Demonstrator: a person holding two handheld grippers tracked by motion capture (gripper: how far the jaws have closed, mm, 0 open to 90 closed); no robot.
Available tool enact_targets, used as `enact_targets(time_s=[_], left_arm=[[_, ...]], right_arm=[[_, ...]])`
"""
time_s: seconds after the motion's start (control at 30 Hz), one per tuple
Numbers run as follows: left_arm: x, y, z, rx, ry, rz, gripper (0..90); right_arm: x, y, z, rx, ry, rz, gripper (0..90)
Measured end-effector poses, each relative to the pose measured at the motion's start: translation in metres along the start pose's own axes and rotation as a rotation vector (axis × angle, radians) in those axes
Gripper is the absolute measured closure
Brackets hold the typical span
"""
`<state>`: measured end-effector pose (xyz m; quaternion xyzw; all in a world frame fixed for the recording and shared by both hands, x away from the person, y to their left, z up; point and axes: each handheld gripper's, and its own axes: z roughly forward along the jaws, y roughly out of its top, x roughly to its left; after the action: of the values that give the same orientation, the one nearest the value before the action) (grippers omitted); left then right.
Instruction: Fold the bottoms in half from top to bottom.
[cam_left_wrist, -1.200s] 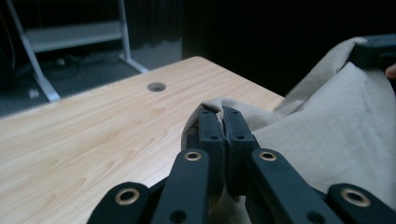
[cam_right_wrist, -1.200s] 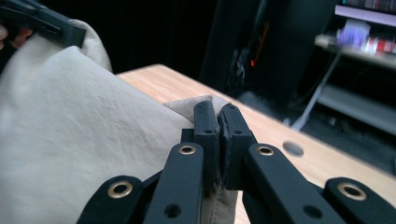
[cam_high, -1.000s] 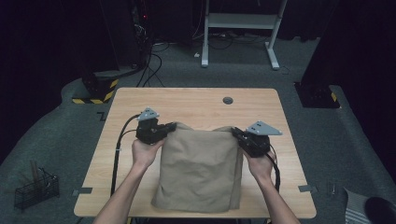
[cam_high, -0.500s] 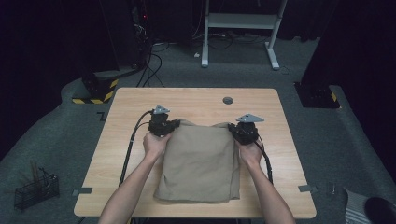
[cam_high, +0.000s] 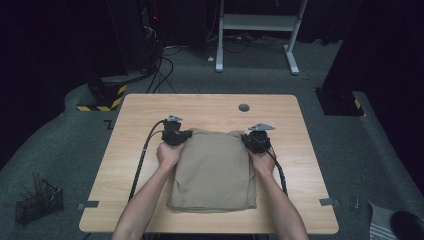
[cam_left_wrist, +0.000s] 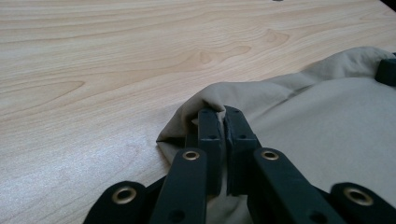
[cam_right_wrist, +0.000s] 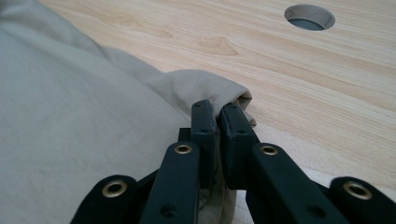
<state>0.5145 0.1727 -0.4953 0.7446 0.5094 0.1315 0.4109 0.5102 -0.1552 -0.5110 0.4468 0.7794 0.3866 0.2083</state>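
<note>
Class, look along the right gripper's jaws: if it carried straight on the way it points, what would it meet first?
The right gripper is shut on the tan cloth; past that corner, probably bare table, with the round hole farther off, slightly aside.

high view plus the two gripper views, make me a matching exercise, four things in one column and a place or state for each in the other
Things:
1. tan cloth
2. left gripper
3. right gripper
4. round hole

Places or states:
A. shut on the cloth's far right corner
B. in the tabletop beyond the cloth
C. folded, lying on the table
D. shut on the cloth's far left corner

Pairs: 1-C, 2-D, 3-A, 4-B
</note>
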Motion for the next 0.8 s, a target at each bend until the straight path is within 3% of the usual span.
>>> enact_targets(time_s=[0.13,0.2,0.27,0.4,0.43,0.47,0.53,0.63,0.7,0.8], left_arm=[[0.001,0.000,-0.002,-0.017,-0.002,0.000,83.3],[0.003,0.001,-0.010,-0.056,-0.032,-0.006,83.2],[0.004,0.003,-0.020,-0.094,-0.066,-0.015,86.5],[0.007,0.010,-0.030,-0.149,-0.101,-0.053,87.4],[0.008,0.010,-0.027,-0.131,-0.085,-0.053,87.3],[0.008,0.010,-0.021,-0.106,-0.068,-0.061,87.0],[0.010,0.006,-0.013,-0.082,-0.035,-0.079,84.3],[0.014,0.001,-0.009,-0.073,-0.018,-0.115,66.8],[0.014,0.002,-0.016,-0.087,0.018,-0.094,56.3],[0.009,0.007,-0.033,-0.130,0.062,-0.024,46.2]], right_arm=[[-0.002,0.000,0.000,-0.011,-0.016,0.010,76.5],[-0.004,0.001,-0.006,-0.029,0.005,0.045,80.1],[-0.006,0.005,-0.018,-0.077,0.041,0.059,86.7],[-0.006,0.016,-0.036,-0.178,0.065,0.058,87.1],[-0.007,0.018,-0.036,-0.174,0.067,0.058,86.9],[-0.007,0.019,-0.030,-0.137,0.061,0.052,86.1],[-0.007,0.018,-0.018,-0.086,0.029,0.048,77.6],[-0.010,0.011,-0.005,-0.028,0.015,0.073,64.7],[-0.012,0.009,-0.005,-0.008,0.015,0.085,61.8],[-0.013,0.011,-0.022,-0.059,-0.015,0.096,60.2]])
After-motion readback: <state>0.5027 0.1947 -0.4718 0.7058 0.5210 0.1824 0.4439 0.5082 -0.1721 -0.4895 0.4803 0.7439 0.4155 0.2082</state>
